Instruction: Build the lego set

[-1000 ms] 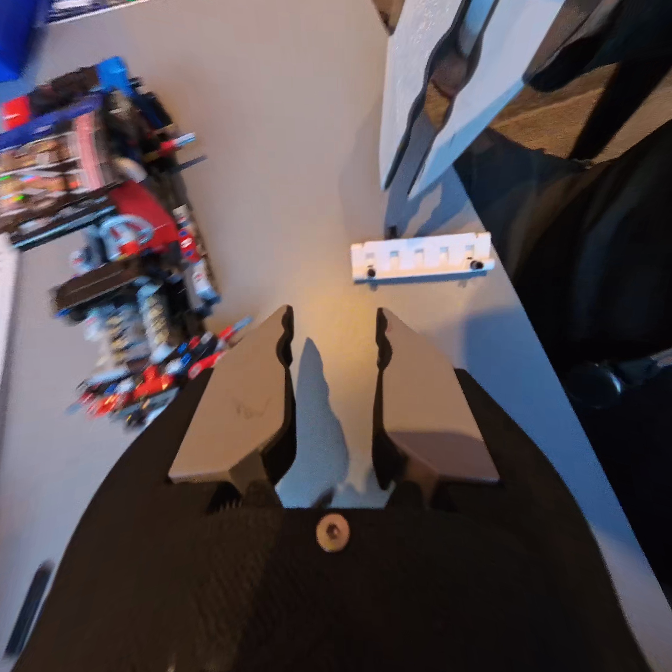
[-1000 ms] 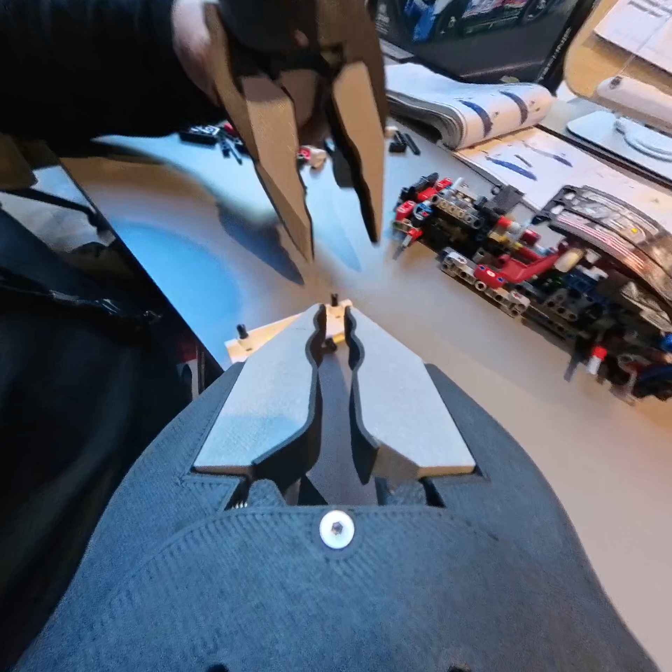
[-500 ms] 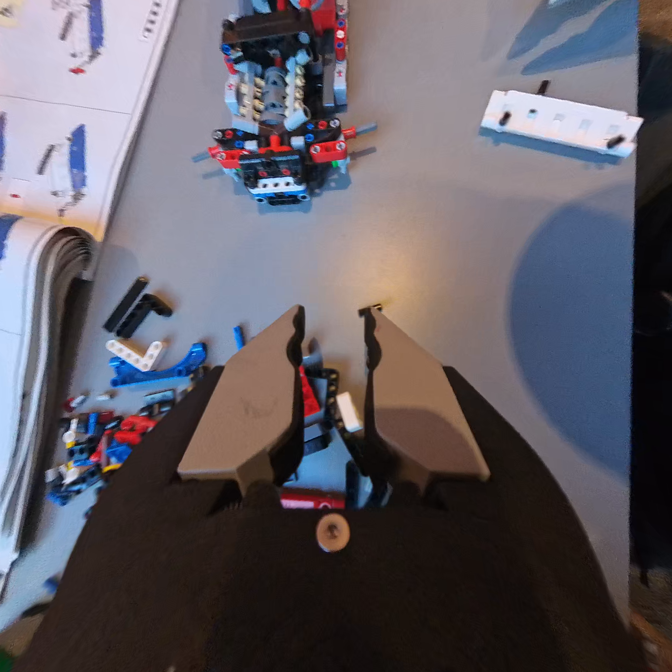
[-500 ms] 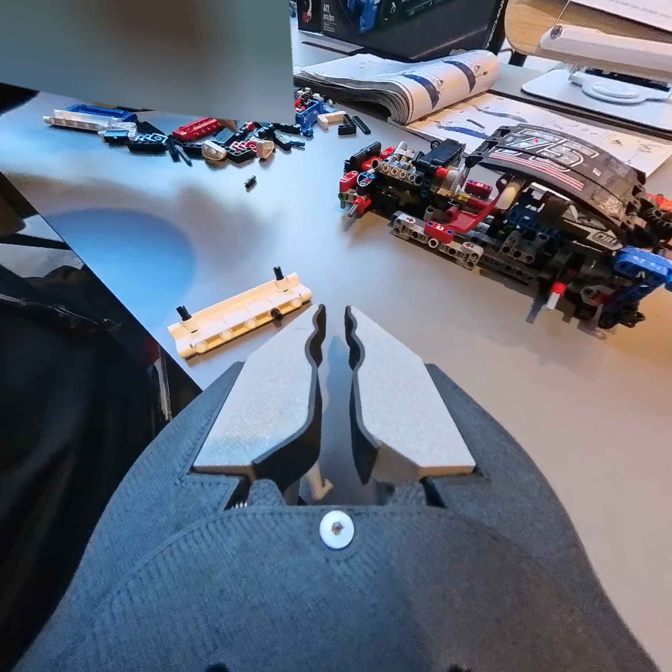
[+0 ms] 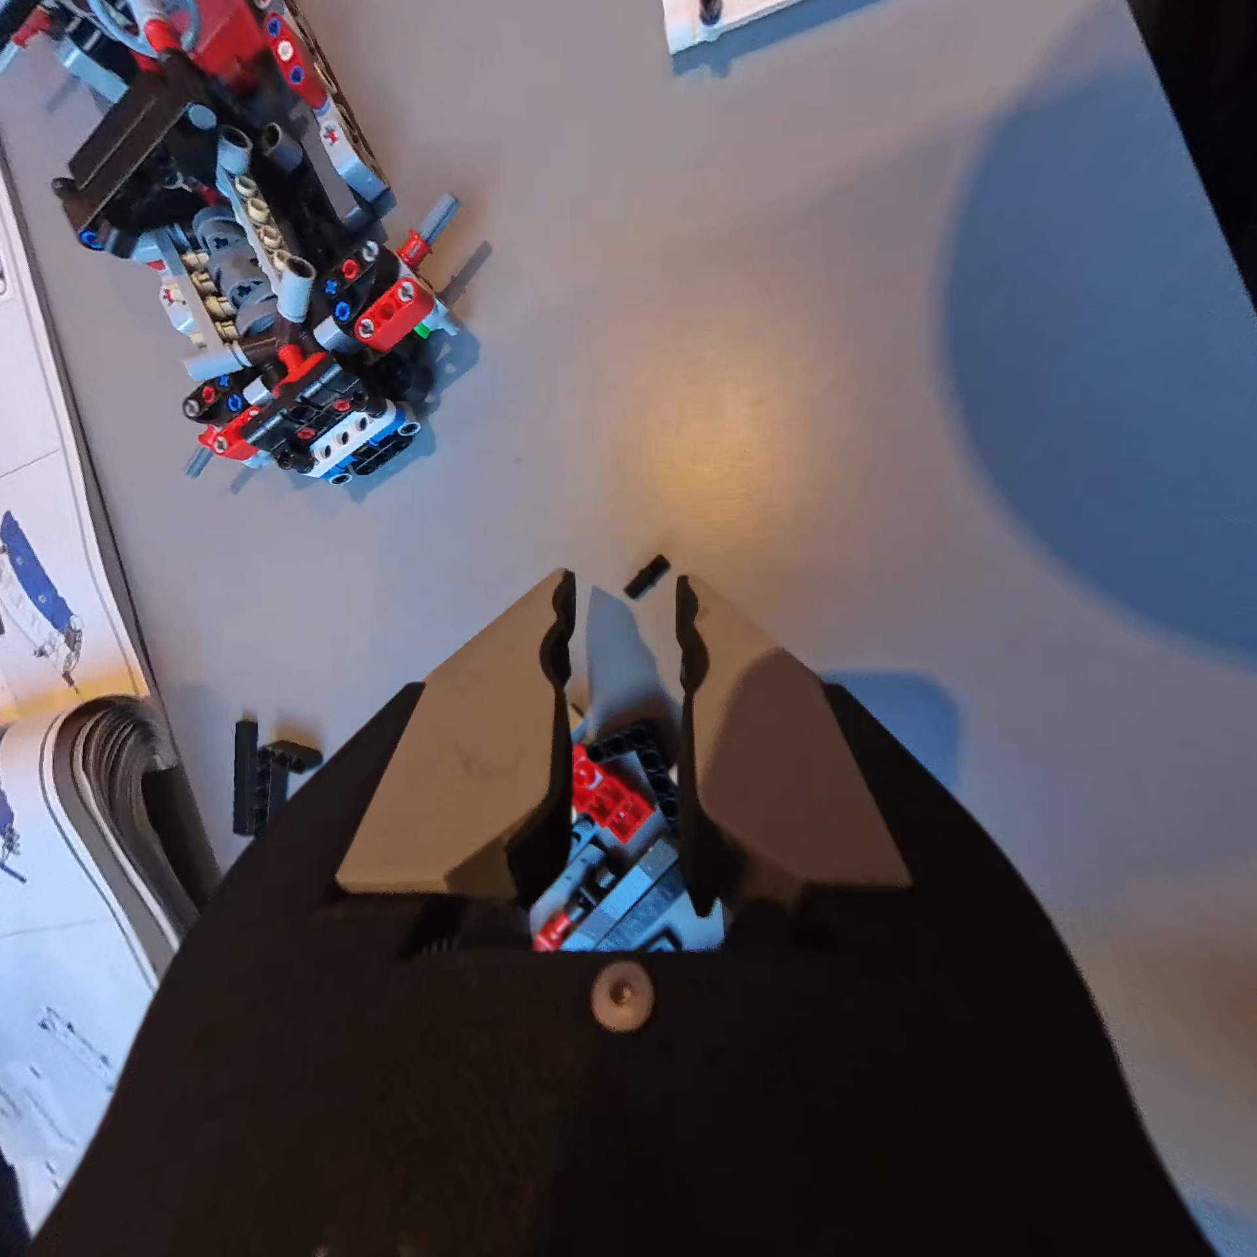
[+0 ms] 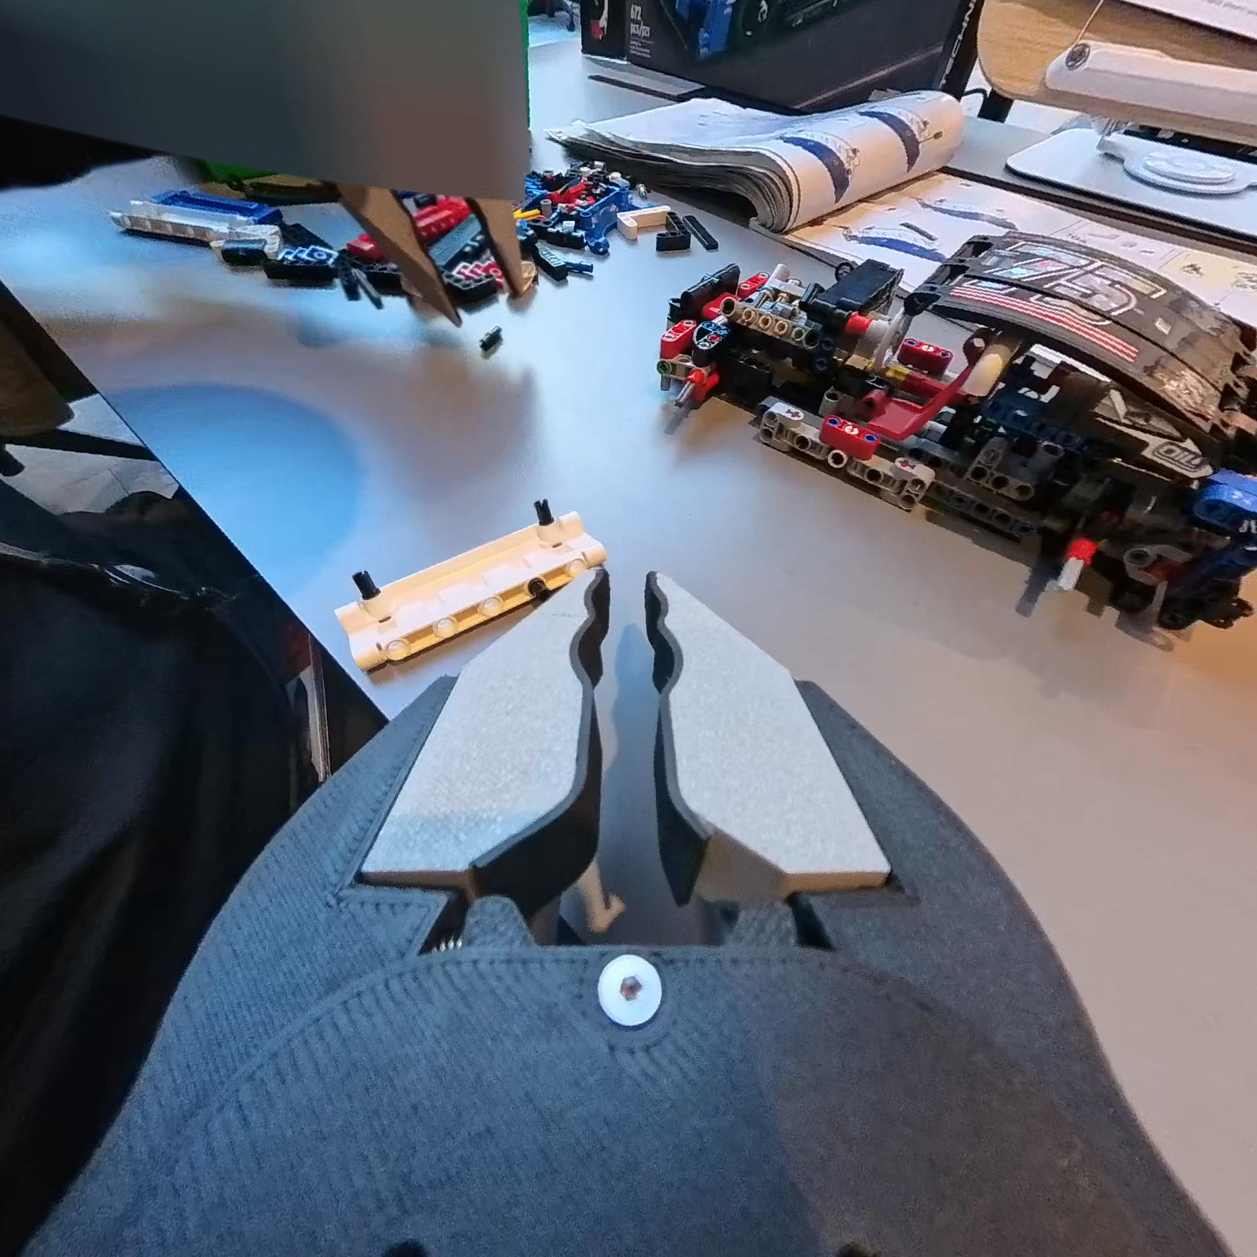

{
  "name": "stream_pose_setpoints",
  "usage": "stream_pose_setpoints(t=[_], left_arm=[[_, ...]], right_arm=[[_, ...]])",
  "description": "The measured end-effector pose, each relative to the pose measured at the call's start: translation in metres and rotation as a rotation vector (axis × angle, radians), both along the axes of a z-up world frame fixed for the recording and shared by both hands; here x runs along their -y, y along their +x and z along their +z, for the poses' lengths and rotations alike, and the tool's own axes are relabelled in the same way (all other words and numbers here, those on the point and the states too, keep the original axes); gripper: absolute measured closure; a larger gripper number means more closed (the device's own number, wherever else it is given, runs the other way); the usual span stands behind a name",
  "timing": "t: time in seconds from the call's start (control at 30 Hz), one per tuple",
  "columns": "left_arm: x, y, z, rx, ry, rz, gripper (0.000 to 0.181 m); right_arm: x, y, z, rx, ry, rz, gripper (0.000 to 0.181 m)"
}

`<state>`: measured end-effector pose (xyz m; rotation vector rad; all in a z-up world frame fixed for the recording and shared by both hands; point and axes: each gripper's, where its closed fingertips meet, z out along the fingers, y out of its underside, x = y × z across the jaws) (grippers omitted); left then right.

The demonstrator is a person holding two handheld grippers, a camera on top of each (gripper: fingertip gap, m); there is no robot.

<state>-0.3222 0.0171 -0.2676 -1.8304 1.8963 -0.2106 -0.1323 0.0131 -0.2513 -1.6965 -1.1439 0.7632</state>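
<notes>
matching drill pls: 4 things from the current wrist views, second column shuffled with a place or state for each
Things
1. left tool
2. white beam
3. small black pin
4. car model

Places or states
A. alone on bare table just beyond the left tool's tips
B. partly built, beside the open instruction booklet
C. open, empty, over the loose parts pile
D. near the table edge, two black pins standing up from it

Pairs: 1-C, 2-D, 3-A, 4-B

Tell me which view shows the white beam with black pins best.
Right wrist view: the white beam lies whole on the table, beside the right hand-held gripper, both upright pins visible. Left wrist view catches only one end at its top edge.
</notes>
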Motion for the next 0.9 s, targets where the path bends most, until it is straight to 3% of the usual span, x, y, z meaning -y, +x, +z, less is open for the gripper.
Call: stream_pose_setpoints(t=[0.13, 0.23, 0.6, 0.9], left_arm=[[0.005, 0.0, -0.011, -0.047, -0.051, -0.092, 0.157], [0.011, 0.003, -0.013, -0.029, -0.095, -0.106, 0.176], [0.002, 0.017, -0.013, 0.092, -0.083, 0.144, 0.179], [0.007, 0.059, -0.013, 0.161, -0.038, 0.164, 0.179]], right_arm=[[0.0, 0.0, 0.0, -0.001, 0.0, -0.001, 0.173], [0.0, 0.001, 0.0, -0.004, -0.004, -0.002, 0.174], [-0.002, 0.001, 0.004, -0.035, -0.019, -0.01, 0.174], [0.0, -0.004, 0.014, -0.082, -0.009, 0.002, 0.178]])
